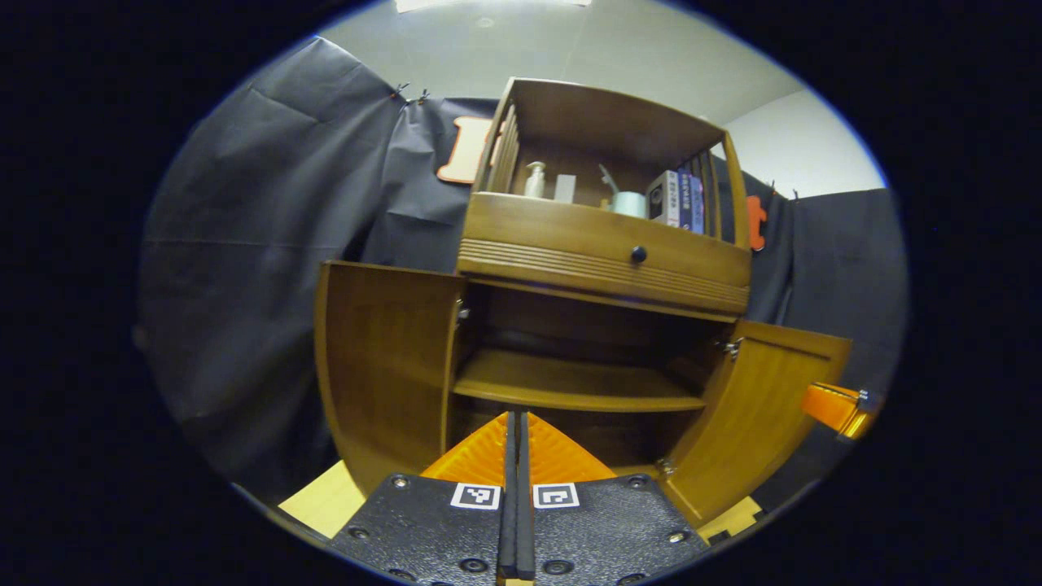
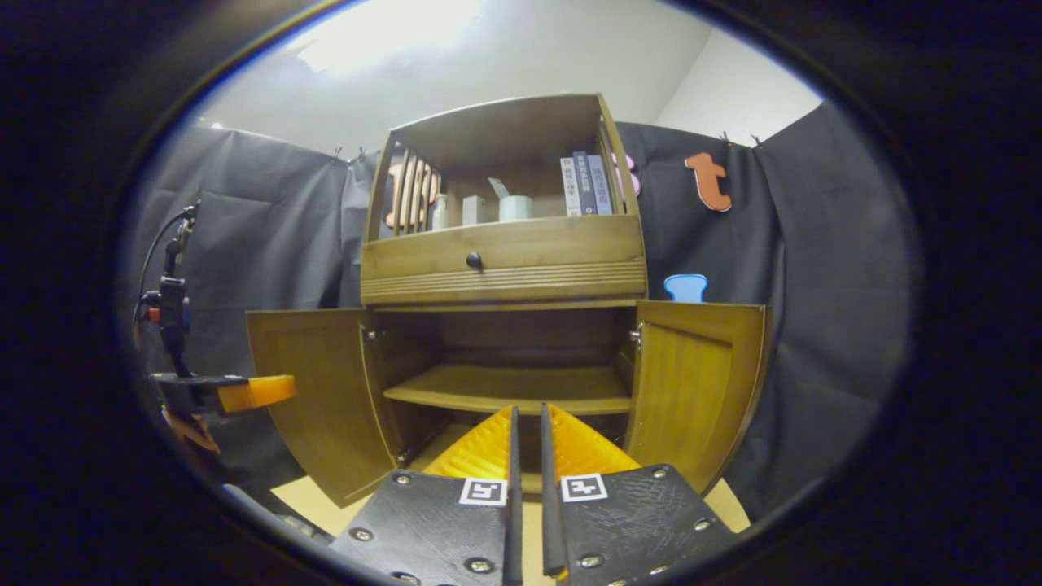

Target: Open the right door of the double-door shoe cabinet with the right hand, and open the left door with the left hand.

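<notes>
Left gripper view puts us in front of the shoe cabinet [image 1: 602, 244], slightly to its left, with both lower doors swung wide. We see the left door [image 1: 383, 366] standing out toward us on the left and the right door [image 1: 753, 415] angled out on the right, the inner shelf [image 1: 570, 382] bare between them. Our left gripper [image 1: 517, 431] points at the gap below that shelf, its fingers pressed together with nothing between them, apart from either door. Above the doors sits a drawer [image 1: 602, 252] with a dark knob [image 1: 638, 255], and the open top compartment holds a pump bottle [image 1: 535, 180], a pale cup [image 1: 629, 203] and a row of books [image 1: 680, 199].

From the right gripper view we look at the cabinet more squarely: left door [image 2: 313, 391] and right door [image 2: 692, 382] both open, shelf [image 2: 513, 389] between. Our right gripper [image 2: 527, 431] hangs near the cabinet's foot, its fingers nearly closed with a narrow slit between them, gripping nothing. Far to the left we see the other gripper's tip [image 2: 252, 392] level with the left door's outer edge, just beside it.
</notes>
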Demonstrator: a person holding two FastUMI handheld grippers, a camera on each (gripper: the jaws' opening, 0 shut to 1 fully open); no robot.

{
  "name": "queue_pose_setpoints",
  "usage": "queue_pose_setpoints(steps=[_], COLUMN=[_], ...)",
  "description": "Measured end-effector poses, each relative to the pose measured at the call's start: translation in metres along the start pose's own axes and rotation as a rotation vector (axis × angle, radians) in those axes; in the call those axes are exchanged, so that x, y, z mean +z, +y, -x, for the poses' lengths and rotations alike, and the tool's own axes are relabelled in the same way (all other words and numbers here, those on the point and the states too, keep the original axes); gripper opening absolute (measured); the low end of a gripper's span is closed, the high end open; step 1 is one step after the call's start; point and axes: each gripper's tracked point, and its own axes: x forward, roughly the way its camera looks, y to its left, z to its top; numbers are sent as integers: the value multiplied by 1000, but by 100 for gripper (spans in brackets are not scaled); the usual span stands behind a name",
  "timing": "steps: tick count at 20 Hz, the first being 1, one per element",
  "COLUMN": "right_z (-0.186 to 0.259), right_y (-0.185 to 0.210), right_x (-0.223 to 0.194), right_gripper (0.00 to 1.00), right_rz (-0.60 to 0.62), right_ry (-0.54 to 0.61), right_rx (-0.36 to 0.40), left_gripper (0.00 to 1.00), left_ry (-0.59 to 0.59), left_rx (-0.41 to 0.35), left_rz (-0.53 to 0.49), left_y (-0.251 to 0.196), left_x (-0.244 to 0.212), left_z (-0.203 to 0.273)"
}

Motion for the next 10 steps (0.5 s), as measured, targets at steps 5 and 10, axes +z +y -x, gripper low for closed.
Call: queue_pose_setpoints(steps=[5, 10], right_z=[2, 6], right_y=[14, 19], right_x=[29, 56], right_gripper=[10, 12], right_rz=[15, 15], right_ry=[-30, -70], right_rx=[4, -20], left_gripper=[1, 7], left_ry=[-40, -76], left_rx=[-108, -122], left_rz=[-11, -32], left_y=[-27, -34], left_x=[13, 22], left_z=[-2, -5])
